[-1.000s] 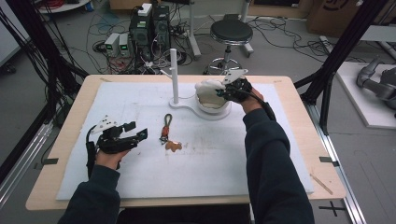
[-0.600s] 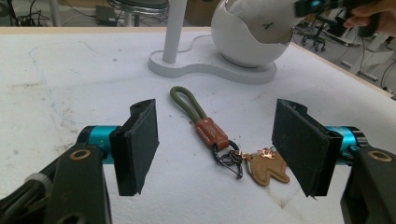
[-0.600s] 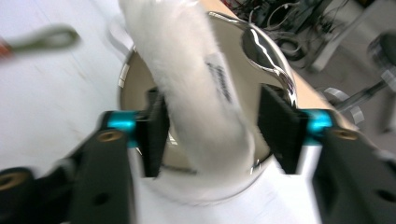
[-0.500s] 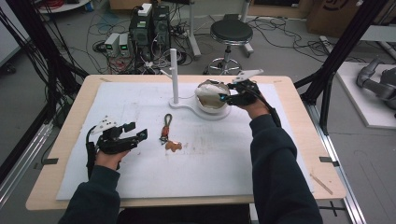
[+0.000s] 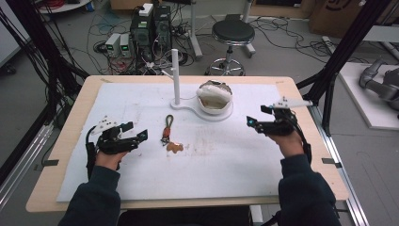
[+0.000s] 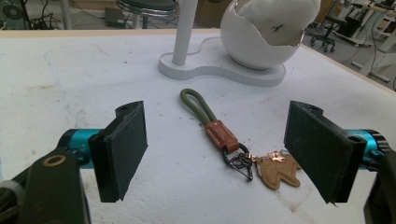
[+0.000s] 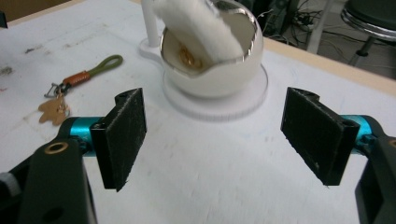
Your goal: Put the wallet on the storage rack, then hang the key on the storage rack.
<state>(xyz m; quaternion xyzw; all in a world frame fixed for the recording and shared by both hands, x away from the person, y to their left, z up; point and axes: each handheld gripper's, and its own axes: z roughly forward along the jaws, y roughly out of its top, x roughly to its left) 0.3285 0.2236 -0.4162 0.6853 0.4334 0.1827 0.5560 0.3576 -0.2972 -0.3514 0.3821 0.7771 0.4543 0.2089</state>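
Between the spread fingers point(image 6: 122, 149) of the left gripper point(image 5: 133, 133) lies a keyring point(image 6: 233, 142): its green cord loop points away from the jaws, the brown leather sleeve sits about midway between them, and the tan leather charm rests just beside the right-hand pad without touching it. Those jaws have just been opening and press on nothing; the keyring lies flat on the white mat point(image 5: 226, 160). Over on the other side, the right gripper point(image 5: 258, 118) hovers above bare mat, its jaws just opened wide too, nothing between them. Straight ahead of its fingers point(image 7: 122, 135) stands the white egg-shaped bowl point(image 7: 212, 70) on its flat stand, a white fluffy cloth point(image 7: 196, 25) draped over the rim, something gold inside that I cannot make out. Beside the bowl, a white post point(image 5: 175, 75) rises from the same stand
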